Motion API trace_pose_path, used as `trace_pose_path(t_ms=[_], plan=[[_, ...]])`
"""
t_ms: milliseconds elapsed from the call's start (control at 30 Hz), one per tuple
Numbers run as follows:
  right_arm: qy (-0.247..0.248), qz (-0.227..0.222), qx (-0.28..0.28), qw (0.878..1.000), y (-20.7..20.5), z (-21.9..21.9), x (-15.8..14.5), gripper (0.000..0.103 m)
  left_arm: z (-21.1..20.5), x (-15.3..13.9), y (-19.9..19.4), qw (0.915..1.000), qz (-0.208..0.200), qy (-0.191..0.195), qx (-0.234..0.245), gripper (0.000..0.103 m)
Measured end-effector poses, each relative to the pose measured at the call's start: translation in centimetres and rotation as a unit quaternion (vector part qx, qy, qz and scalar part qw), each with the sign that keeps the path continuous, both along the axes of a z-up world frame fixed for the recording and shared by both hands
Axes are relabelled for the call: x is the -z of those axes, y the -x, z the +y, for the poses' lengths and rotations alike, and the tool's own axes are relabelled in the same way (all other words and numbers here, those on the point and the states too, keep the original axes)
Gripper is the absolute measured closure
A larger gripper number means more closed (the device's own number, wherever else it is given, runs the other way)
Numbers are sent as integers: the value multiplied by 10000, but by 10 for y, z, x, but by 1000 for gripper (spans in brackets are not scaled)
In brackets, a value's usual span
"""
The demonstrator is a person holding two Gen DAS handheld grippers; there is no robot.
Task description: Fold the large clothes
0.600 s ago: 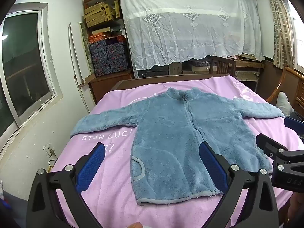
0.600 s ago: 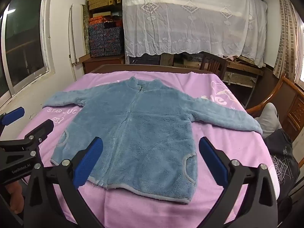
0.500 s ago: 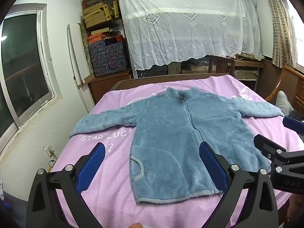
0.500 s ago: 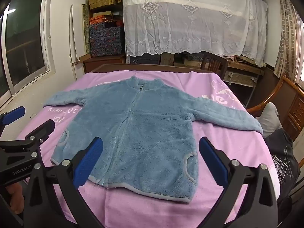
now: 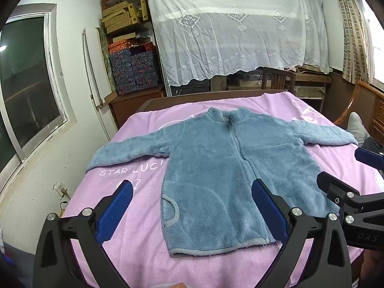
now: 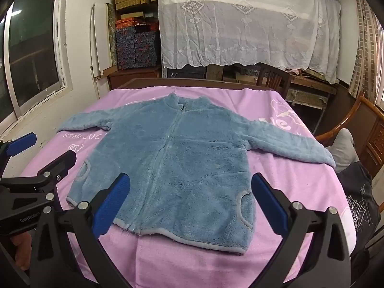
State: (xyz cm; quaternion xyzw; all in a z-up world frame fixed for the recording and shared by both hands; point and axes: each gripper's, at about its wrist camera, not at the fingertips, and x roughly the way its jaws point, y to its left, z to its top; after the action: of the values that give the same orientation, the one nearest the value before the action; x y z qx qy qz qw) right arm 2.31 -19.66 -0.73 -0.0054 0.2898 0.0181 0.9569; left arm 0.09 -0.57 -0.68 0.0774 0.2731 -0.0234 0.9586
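Observation:
A blue fleece zip jacket [image 5: 223, 163] lies flat and face up on a pink bed cover [image 5: 134, 237], both sleeves spread out to the sides. It also shows in the right wrist view [image 6: 177, 163]. My left gripper [image 5: 192, 211] is open and empty, held above the jacket's near hem on its left half. My right gripper [image 6: 189, 206] is open and empty, above the near hem on the right half. Each gripper shows at the edge of the other's view.
The pink cover [image 6: 297, 192] spans a bed with a wooden frame. A wall with a window [image 5: 26, 91] runs along the left. Shelves of boxes [image 5: 134, 72], a white lace cloth [image 5: 235, 28] and a wooden chair [image 6: 273, 79] stand behind. A person's grey-socked foot [image 6: 343, 148] rests at the right.
Both grippers have drifted very slightly; the jacket has not moved and both grippers stay open.

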Motion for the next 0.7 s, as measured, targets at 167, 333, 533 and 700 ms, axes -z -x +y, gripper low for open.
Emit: trace_pose_path(t_ms=[167, 333, 533, 700], plan=[[-31, 3, 1, 10000, 1, 1, 0, 5, -1, 1, 0, 10000, 8, -7, -1, 4], [-47, 5, 1, 10000, 2, 0, 0, 5, -1, 1, 0, 10000, 1, -4, 1, 4], [-62, 12, -5, 10000, 2, -1, 0, 5, -1, 1, 0, 10000, 6, -6, -3, 4], [-78, 12, -8, 10000, 1, -2, 1, 5, -1, 1, 0, 10000, 2, -5, 0, 4]])
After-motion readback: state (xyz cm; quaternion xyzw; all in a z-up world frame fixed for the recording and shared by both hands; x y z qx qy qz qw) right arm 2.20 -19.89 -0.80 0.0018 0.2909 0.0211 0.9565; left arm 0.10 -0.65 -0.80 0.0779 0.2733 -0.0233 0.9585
